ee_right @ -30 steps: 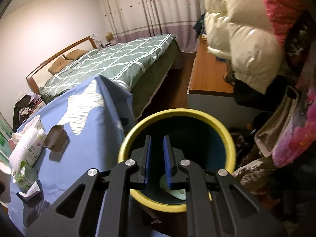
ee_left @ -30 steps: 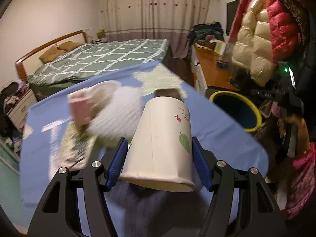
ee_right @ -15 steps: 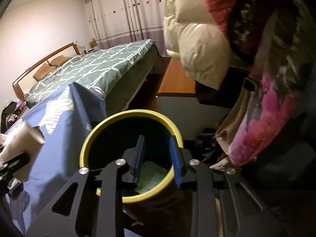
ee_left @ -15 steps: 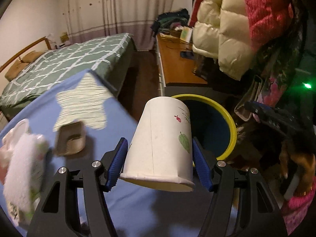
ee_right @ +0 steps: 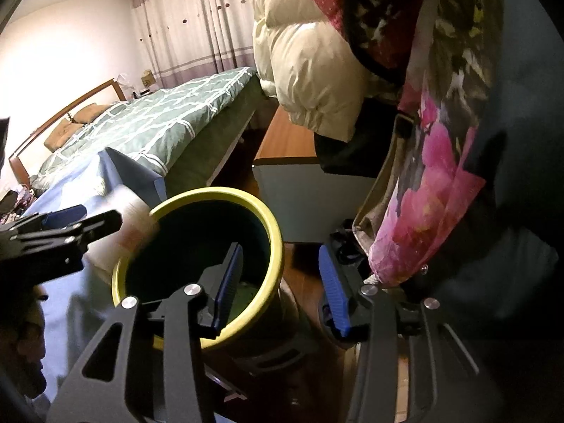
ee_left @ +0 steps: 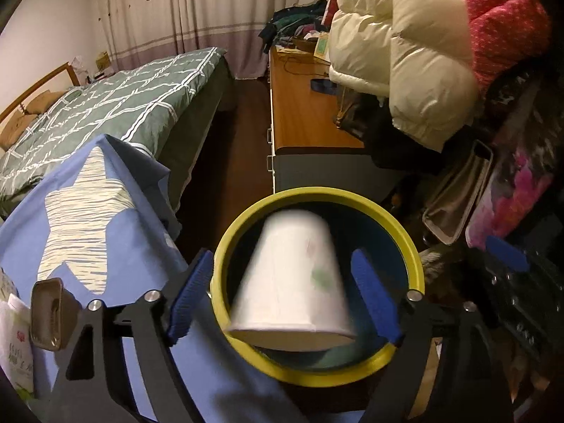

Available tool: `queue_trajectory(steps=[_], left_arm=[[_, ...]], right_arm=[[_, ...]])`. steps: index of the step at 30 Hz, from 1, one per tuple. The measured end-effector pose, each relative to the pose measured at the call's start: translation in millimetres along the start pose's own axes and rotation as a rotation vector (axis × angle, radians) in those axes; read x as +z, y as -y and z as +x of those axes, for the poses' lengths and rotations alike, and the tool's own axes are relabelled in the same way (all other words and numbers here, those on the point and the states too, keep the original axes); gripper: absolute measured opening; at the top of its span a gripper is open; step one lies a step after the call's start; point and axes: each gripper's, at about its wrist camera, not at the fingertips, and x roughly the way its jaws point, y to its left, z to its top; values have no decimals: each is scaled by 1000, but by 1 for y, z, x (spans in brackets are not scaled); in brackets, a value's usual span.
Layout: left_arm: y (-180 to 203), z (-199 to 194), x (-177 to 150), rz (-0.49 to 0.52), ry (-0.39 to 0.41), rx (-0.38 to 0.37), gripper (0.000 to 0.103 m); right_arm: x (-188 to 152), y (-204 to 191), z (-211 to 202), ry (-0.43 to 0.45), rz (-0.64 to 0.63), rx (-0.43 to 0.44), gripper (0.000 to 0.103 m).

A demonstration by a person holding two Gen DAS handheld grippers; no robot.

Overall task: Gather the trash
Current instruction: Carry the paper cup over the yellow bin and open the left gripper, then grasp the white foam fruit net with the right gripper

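Cup (ee_left: pixel 292 278), light thin paper and easily crushed, hung blurred over the bin (ee_left: pixel 405 243), free between left tongs (ee_left: pixel 282 292) just opened wide; right tongs (ee_right: pixel 278 282) had also been opening, empty.

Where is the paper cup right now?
In the left wrist view the paper cup is over the yellow-rimmed bin, between the open left gripper pads, touching neither.
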Motion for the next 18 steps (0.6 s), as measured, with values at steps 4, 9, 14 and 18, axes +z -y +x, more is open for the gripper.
queue_trajectory(steps=[4,9,14,18], left_arm=[[-8,-20,-4,-13,31,8,81],[-39,-81,-26,-60,117,49,86],[-82,-146,-62,-108,200,161,89],[-128,-193,-100,-196,235,273,90]], right_arm=[[-1,-6,2,-6,-7,5,44],[-4,-25,-1,-9,-29,32,45],[-9,-56,-3,-19,-71,73,45],[-14,-99,-8,-28,-126,135,45]])
